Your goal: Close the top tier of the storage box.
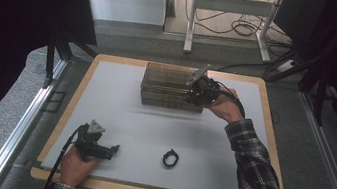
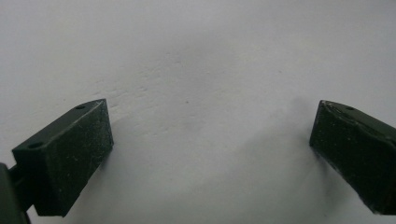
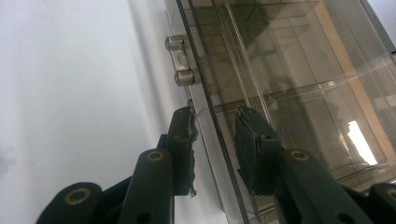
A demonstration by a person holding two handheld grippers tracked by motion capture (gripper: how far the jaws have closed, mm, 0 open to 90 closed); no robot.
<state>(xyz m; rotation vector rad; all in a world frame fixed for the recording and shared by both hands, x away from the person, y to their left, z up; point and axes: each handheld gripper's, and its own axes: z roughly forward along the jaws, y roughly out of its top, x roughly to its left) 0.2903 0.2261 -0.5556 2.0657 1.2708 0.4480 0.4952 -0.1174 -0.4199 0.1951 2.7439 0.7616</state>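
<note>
Left edge of high view: grey floor strip, metal rail, then wooden-rimmed table (image 1: pixel 69 110) w/ pale grey top.

Near-left corner: left gripper (image 1: pixel 110 149) on the mat, held by left hand (image 1: pixel 76 165), pointing right, cable trailing back off table edge. In left gripper view: jaws wide apart, nothing between, just bare grey mat under them.

Centre-front: small black ring-shaped item (image 1: pixel 170 158) lying flat on mat, right of left gripper, well apart from it and from box.

Centre-back: clear brownish acrylic box (image 1: pixel 167 87) w/ inner compartments, sitting on far half of mat.

Right end of box: right gripper (image 1: pixel 189 96) at the box's near-right corner, grey plate on top, held by right hand (image 1: pixel 225 108), plaid sleeve (image 1: pixel 256 173) running down to bottom right.

Right gripper view: jaws straddling a thin clear panel (image 3: pixel 210 135) at box front, one pad each side, narrow gap. Left pad (image 3: pixel 184 140) touching panel face; right pad close, can't tell if pressing. Small metal hinge (image 3: pixel 180 60) on same panel, just beyond left pad.
</note>
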